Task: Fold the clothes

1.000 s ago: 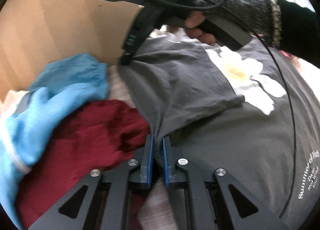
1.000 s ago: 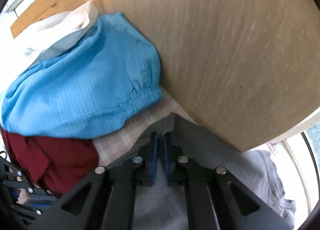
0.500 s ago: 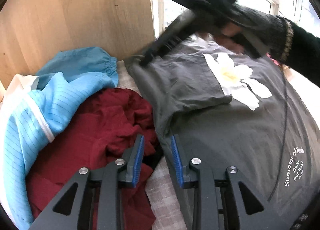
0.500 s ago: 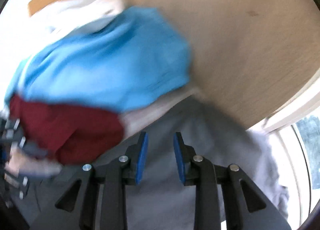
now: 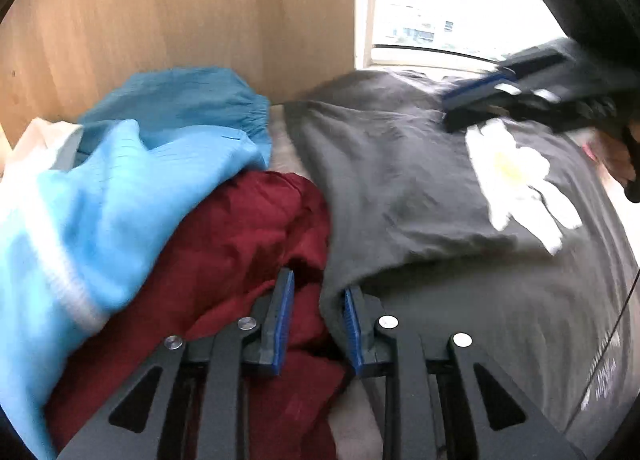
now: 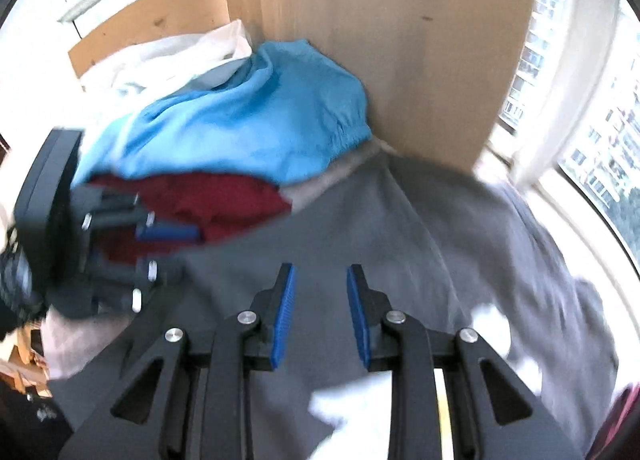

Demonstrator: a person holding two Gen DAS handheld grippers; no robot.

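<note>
A dark grey T-shirt (image 5: pixel 400 179) with a white flower print (image 5: pixel 516 179) lies spread out, its left sleeve folded in over the body. My left gripper (image 5: pixel 318 284) is open at the shirt's left edge. A fold of grey cloth hangs by the right pad, and red cloth shows in the gap. My right gripper (image 6: pixel 320 272) is open above the grey T-shirt (image 6: pixel 400 240), with nothing between its fingers. In the left wrist view the right gripper (image 5: pixel 500 95) is a blur at the shirt's far right. The left gripper (image 6: pixel 168 252) shows at the left of the right wrist view.
A crumpled dark red garment (image 5: pixel 240 244) and a light blue garment (image 5: pixel 140 179) are piled left of the shirt. A white cloth (image 6: pixel 168 55) lies behind them. An upright wooden panel (image 5: pixel 180 11) stands at the back, and a window (image 5: pixel 440 11) is to its right.
Both grippers were shut on the grey shirt's edge and have opened and let go. The right gripper has swept up and away to the right. The left one has drawn back a little.
</note>
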